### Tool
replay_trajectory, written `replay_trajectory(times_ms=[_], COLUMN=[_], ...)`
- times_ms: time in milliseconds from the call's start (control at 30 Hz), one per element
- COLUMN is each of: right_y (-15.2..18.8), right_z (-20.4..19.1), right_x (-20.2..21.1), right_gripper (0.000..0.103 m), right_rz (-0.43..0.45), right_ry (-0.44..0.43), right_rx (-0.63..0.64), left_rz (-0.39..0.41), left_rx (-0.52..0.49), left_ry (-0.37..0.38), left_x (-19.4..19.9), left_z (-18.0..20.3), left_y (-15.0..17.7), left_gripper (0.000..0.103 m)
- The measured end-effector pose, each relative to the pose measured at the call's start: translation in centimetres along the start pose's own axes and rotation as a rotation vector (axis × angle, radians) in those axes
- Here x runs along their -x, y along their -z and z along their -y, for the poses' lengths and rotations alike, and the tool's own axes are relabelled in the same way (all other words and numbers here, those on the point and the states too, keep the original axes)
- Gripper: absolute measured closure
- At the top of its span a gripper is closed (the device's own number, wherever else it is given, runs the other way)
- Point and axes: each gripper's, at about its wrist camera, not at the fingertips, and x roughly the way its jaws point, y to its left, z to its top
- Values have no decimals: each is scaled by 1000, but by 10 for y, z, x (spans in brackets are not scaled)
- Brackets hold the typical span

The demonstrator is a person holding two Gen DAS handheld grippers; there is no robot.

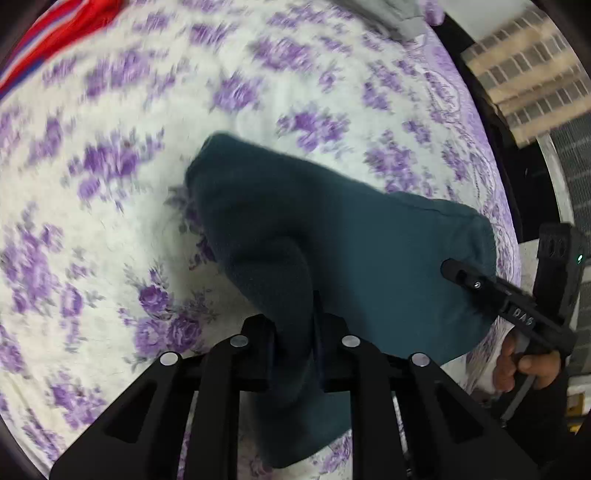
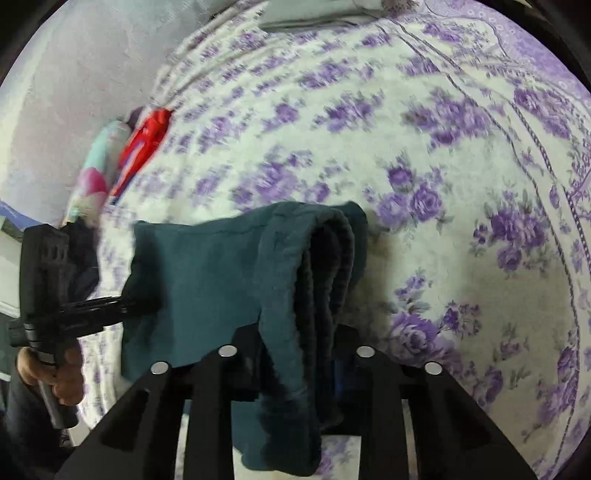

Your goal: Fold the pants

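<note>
A: Where are the pants right now?

B: You have the dark teal fleece pants (image 1: 332, 236) folded into a thick bundle and held over the white bedspread with purple flowers (image 1: 129, 110). In your left wrist view the bundle fills the centre and runs down to 6 o'clock, where it passes between the fingers.

A: And my left gripper?

B: Your left gripper (image 1: 293, 332) is pinching a fold of the teal cloth; its two black fingers press against the fabric from both sides.

A: The right one?

B: Your right gripper (image 2: 295, 350) is clamped on the stacked, rolled edge of the pants (image 2: 229, 280), several layers showing between its fingers. In the left wrist view it comes in from 4 o'clock, its tip touching the far corner of the bundle.

A: Anything else on the bed?

B: A red cloth with blue and white stripes (image 1: 62, 33) lies at 11 o'clock in your left view. A grey folded item (image 2: 310, 16) sits at 12 o'clock in your right view. The background is motion-blurred.
</note>
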Motion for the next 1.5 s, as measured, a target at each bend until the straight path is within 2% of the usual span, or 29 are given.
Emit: replay_trajectory(times_ms=[100,267,400,567,633,700,833,867,900,933,967,1033,1100,1167,1200,1233,1333,1367,1433,1500], right_y=[-10,-59,-114,-172,-190,-198,-202,-201,-199,-196,-193,-192,-192,-193,-192,-191,-186,-185,-182,-180], right_z=[-23,-80,-123,-180,-195,-205,-215,-216,-215,-211,-205,-195,-195,-193,-192,-191,-202,-208,-215,-205], right_x=[18,41,27,-12,-44,-77,-154,-168,-191,-205,-215,-212,-202,-187,-175,-169,-154,-160,-189,-213], right_gripper=[79,79,79,79,79,79,78,73,68,46,35,33,33,32,32,32,32,32,35,33], right_rz=[28,107,129,146,106,64,-22,-35,-50,-71,-75,-43,-57,-66,-39,-10,76,66,-20,-74], right_ry=[-30,-89,-122,-177,-195,-175,-121,-102,-46,-1,27,-14,18,-24,-49,-35,-4,8,86,142], right_rx=[61,208,282,359,352,354,383,399,438,455,456,445,441,416,396,388,426,452,508,490], left_rz=[74,208,332,410,417,402,315,299,274,230,239,304,297,327,370,406,396,390,344,322], left_rx=[-23,-10,16,81,135,190,265,267,261,278,300,356,353,371,386,399,427,437,456,453], left_ry=[19,1,-48,-115,-158,-167,-242,-253,-281,-340,-336,-340,-346,-349,-329,-308,-329,-341,-374,-410], left_x=[25,87,139,170,169,161,117,107,94,76,72,76,81,93,102,108,105,101,87,73], left_z=[9,-2,-26,-77,-106,-134,-188,-197,-207,-224,-232,-245,-247,-243,-242,-240,-239,-240,-239,-241], left_y=[-2,-18,-41,-70,-83,-90,-95,-95,-93,-89,-85,-72,-68,-63,-59,-55,-49,-49,-51,-53], left_gripper=[91,91,91,90,90,90,90,87,84,75,56,38,38,40,40,38,37,37,36,32])
